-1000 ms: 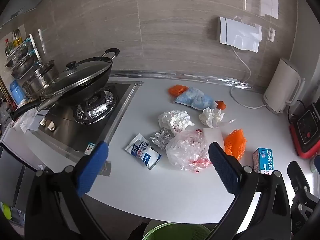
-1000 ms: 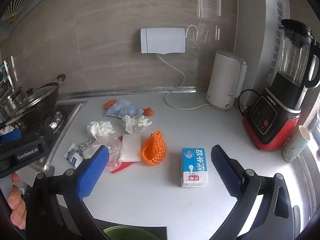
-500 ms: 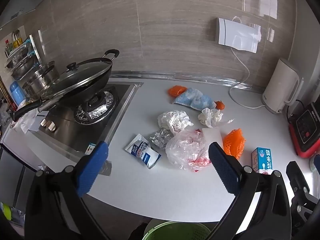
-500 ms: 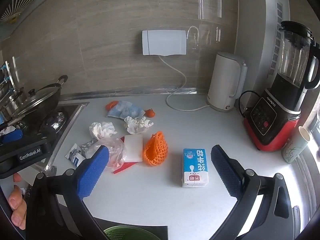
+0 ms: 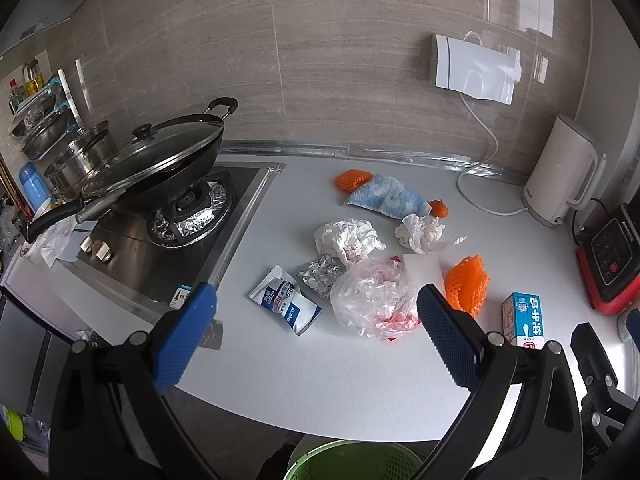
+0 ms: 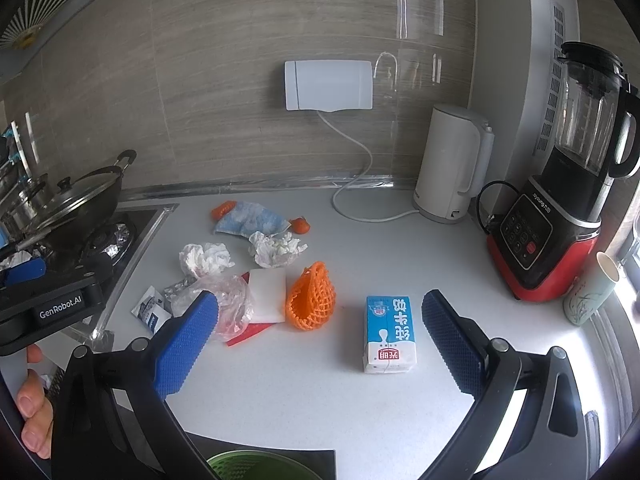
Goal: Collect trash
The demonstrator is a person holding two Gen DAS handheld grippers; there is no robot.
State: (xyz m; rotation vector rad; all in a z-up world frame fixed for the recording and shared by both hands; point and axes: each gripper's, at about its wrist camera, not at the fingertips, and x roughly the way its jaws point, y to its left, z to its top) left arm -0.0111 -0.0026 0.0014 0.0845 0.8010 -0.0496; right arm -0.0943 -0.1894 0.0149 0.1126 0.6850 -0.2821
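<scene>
**Litter spread on kitchen table as both tongs hang spread above it**

A white table (image 5: 360, 380) beside a hob carrying a lidded wok (image 5: 160, 164) bears a scatter of trash. The left tongs (image 5: 316, 340) stand wide apart and empty over the near edge; the right tongs (image 6: 320, 344) are likewise spread and hold nothing. In the left wrist view, a clear plastic bag (image 5: 372, 300) lies between the blue pads, just toward 12 o'clock of them, with a wipes packet (image 5: 286, 304) at its 9 o'clock and a foil ball (image 5: 320, 274) touching its upper left. Crumpled tissue (image 5: 346, 238) sits at the bag's 12 o'clock; a second tissue wad (image 5: 420, 232) lies at 1 o'clock. A blue cloth (image 5: 386, 198) rests farther back, toward the wall. In the right wrist view, a milk carton (image 6: 390, 332) lies flat just inside the right pad, at 1 o'clock of the tongs' middle, and an orange foam net (image 6: 310, 302) sits at 12 o'clock, beside a white sponge block (image 6: 266, 294). A green basket (image 5: 352, 462) shows below the table edge, at 6 o'clock.
</scene>
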